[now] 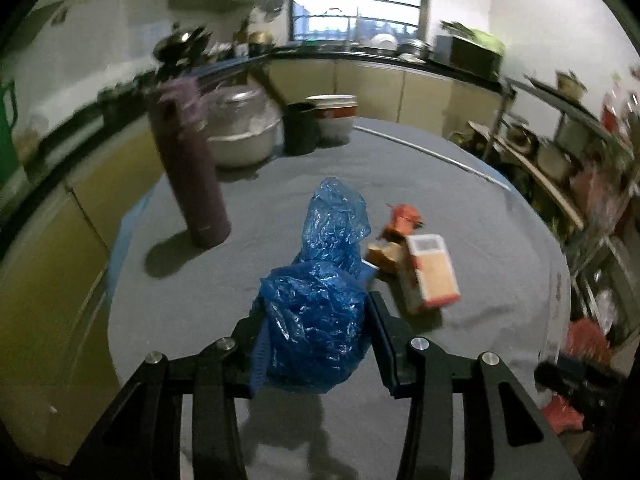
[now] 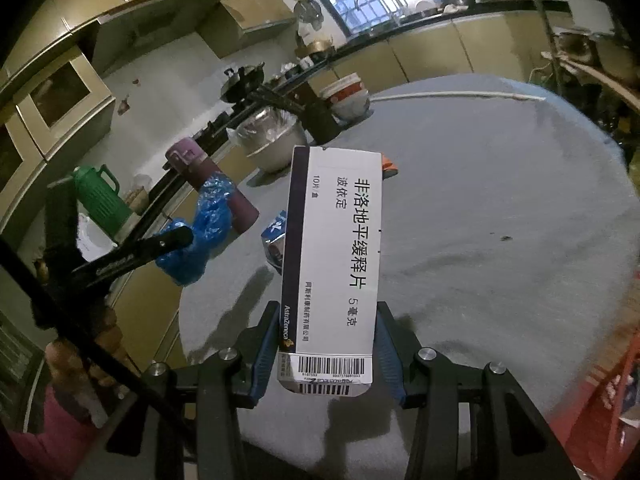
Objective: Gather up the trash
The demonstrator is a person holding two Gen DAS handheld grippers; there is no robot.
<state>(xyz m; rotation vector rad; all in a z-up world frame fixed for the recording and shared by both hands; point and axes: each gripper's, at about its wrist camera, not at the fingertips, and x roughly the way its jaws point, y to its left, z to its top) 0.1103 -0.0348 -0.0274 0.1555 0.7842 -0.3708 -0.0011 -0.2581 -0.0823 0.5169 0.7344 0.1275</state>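
My left gripper (image 1: 316, 324) is shut on a crumpled blue plastic bag (image 1: 320, 300), which hangs above the grey round table (image 1: 480, 220). The right wrist view shows the same bag (image 2: 200, 232) in the left gripper (image 2: 180, 248), at the table's left edge. My right gripper (image 2: 326, 312) is shut on a tall white medicine box (image 2: 332, 260), held upright over the table. On the cloth lie an orange-and-white carton (image 1: 432, 276), a small brown scrap (image 1: 384, 254) and a red-orange wrapper (image 1: 404, 216). A blue-and-white packet (image 2: 276, 236) shows beside the box.
A purple flask (image 1: 192, 176) stands at the table's left side. Behind it are a plastic-covered pot (image 1: 240, 128), a black cup (image 1: 300, 128) and a bowl (image 1: 332, 116). A green jug (image 2: 100, 196) sits on the counter. Cluttered shelves (image 1: 560, 140) stand at the right. A hand (image 2: 72, 360) holds the left gripper.
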